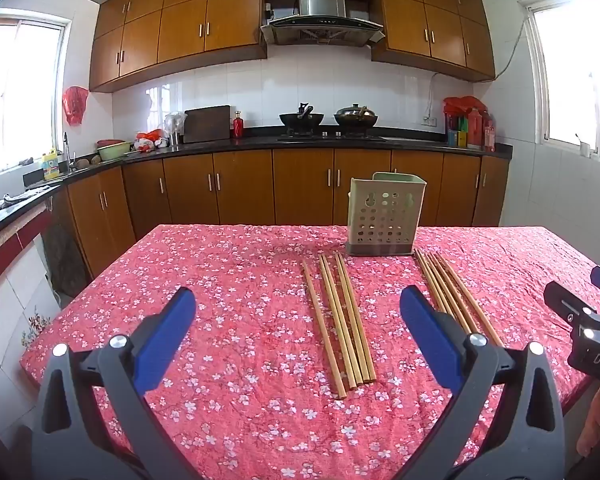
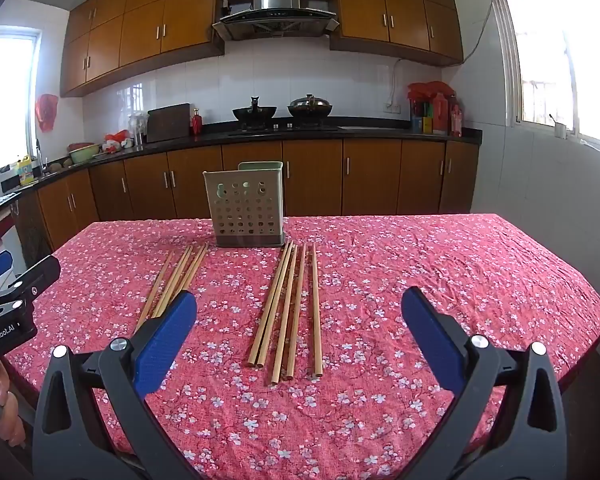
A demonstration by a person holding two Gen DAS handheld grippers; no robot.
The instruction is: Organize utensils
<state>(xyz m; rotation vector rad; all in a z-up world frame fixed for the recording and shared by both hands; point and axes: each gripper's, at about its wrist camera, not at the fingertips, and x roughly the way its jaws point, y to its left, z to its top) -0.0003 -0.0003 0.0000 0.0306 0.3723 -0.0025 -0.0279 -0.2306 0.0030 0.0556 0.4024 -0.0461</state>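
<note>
Chopsticks lie in two loose bundles on the worktop, none of them picked up yet. Both sets of fingers stand as wide apart as they go, with nothing between them: the left gripper (image 1: 298,320) hangs low over the near edge, tilted slightly downward, and the right gripper (image 2: 300,320) beside it does the same.

Just ahead of the left one is the left bundle of chopsticks (image 1: 340,320), five or so sticks running away from the person, their far tips close to the holder. The right bundle of chopsticks (image 2: 290,312) sits between the right fingers' line of sight and the holder, fanned a little at the near ends.

Beyond both stands the perforated utensil holder (image 2: 246,210), upright on the red floral tablecloth (image 2: 420,280), apparently empty.

So the job looks barely begun: this is the approach. Next, each gripper would need to drop onto its bundle, close across the thin sticks, and tip them upright into the holder.
</note>
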